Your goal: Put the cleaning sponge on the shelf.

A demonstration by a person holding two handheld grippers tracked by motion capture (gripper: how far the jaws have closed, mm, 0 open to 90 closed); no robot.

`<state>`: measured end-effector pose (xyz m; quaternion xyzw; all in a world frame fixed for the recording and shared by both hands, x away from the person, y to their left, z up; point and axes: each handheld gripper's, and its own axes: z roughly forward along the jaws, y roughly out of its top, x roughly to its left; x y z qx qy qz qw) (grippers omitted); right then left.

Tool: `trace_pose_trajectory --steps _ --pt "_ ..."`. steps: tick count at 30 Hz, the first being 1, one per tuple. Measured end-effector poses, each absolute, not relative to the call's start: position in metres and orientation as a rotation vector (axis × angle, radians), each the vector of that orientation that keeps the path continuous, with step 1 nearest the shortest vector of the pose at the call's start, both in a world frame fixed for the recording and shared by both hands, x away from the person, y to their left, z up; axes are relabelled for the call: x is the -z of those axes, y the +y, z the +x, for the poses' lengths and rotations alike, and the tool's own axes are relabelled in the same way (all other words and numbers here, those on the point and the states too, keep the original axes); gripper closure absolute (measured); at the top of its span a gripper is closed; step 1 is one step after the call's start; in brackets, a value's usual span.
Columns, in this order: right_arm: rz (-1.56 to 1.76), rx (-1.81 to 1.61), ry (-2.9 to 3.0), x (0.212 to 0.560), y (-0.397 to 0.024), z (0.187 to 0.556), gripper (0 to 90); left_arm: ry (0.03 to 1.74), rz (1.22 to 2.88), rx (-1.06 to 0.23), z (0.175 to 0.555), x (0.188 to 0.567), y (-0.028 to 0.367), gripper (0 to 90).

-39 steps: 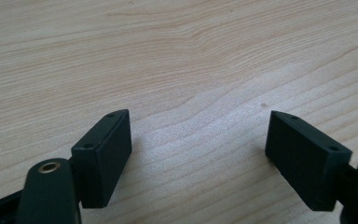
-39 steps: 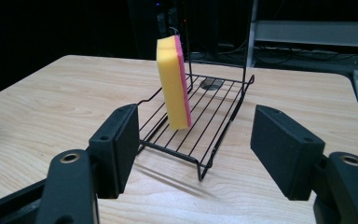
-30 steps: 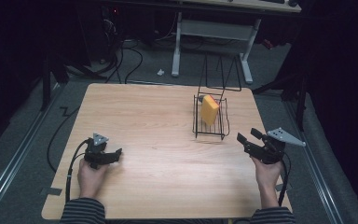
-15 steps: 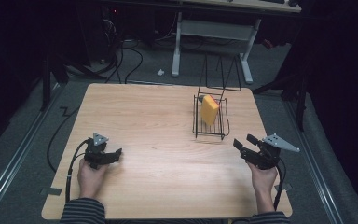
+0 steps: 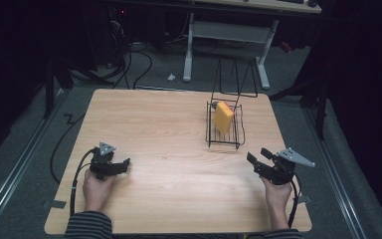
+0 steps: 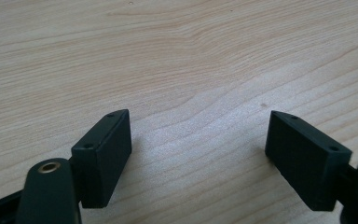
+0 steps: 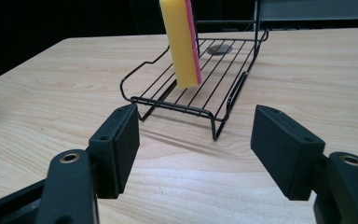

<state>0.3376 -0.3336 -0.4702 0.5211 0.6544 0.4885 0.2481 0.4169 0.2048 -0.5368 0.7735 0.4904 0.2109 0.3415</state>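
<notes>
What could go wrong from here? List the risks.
1. The sponge stands on edge in the wire rack; a nudge from the open right gripper could tip it over.
2. The rack looks light and stands free on the table; a jaw catching its front wire might slide it.
3. The left gripper, open and low over the wood, may scrape it if moved carelessly.
</notes>
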Motion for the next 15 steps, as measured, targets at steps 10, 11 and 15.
trace_pose_trajectory --steps 10,11,15 --pt "1.446 -1.324 1.791 0.481 -0.332 0.338 33.1 1.275 2.012 -0.549 0.417 0.537 0.205 23.2" --pt "1.447 -1.325 1.791 0.482 -0.332 0.338 33.1 1.275 2.012 -0.549 0.417 0.537 0.205 23.1" --pt "1.451 -1.316 1.804 0.487 -0.33 0.339 33.1 1.275 2.012 -0.549 0.417 0.537 0.205 23.1"
